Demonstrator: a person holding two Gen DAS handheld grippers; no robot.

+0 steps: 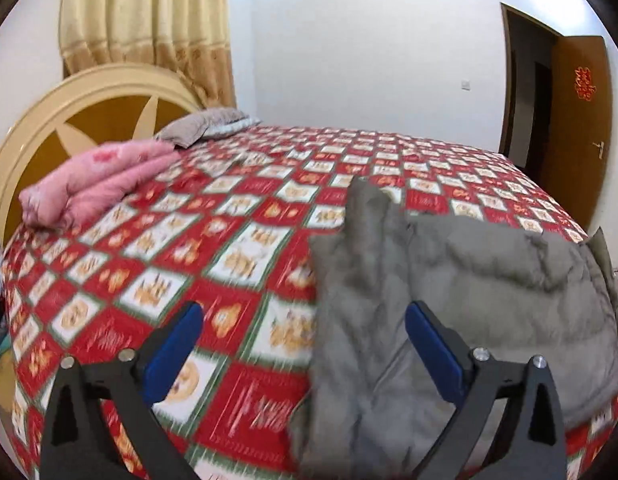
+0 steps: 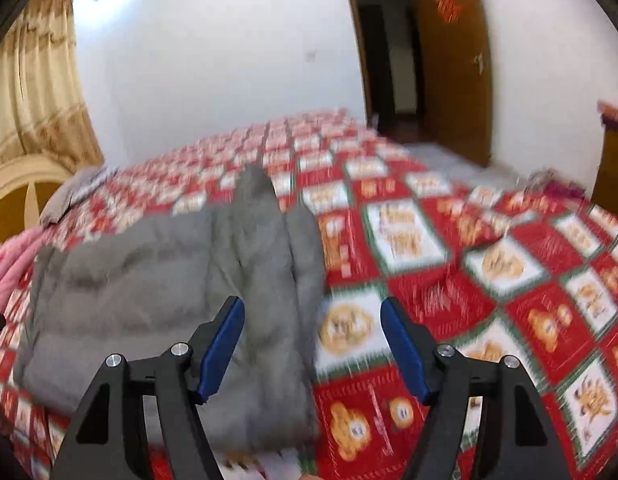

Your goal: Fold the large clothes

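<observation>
Grey padded jacket (image 1: 449,300) lies on the bedspread (image 1: 189,248), lower right of the left view, long axis running up-frame; left gripper (image 1: 305,344) and right gripper (image 2: 313,344) flank it, jaws apart, empty.

From where I sit, a wide bed in a red-and-white checked patterned bedspread (image 1: 237,248) fills the room. At ten o'clock I see a cream arched wooden headboard with brown panels (image 1: 69,120), and pale gold pleated curtains (image 1: 149,20) hang above it. Plain white walls (image 1: 369,40) run behind. At two o'clock a brown wooden door bearing a red paper ornament (image 1: 581,120) stands open onto a dark doorway (image 1: 525,92).
</observation>
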